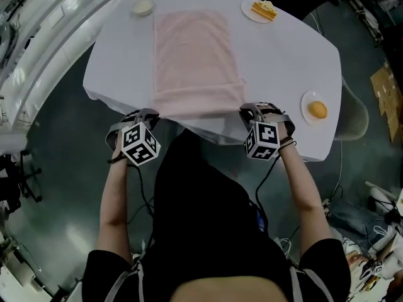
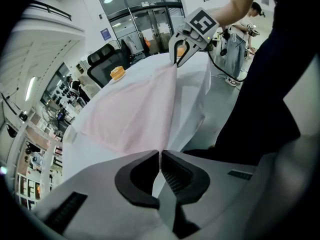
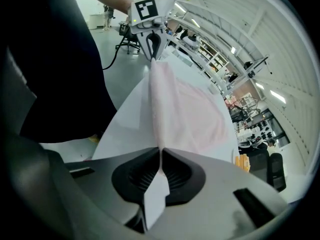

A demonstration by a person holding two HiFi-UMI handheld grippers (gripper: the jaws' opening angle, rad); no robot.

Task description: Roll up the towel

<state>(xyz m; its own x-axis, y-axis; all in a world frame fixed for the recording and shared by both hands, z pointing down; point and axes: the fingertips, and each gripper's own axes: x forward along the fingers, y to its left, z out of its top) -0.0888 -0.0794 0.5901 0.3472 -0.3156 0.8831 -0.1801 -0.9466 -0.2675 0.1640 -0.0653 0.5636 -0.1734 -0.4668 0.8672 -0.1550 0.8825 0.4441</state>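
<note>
Left gripper (image 2: 160, 160) and right gripper (image 3: 160, 159) each keep their jaws pressed together on a near corner of the pink towel (image 1: 195, 55). It lies along the middle of the desk (image 1: 296, 61), with its near edge lifted. White cloth also shows at both pairs of jaws (possibly the tablecloth (image 1: 110, 74)), so pulling could drag it and upset the plates (image 1: 304, 106). Uneven pulls would skew the roll. The person's dark top hides the desk's near edge, and how much tablecloth is caught stays unclear.
</note>
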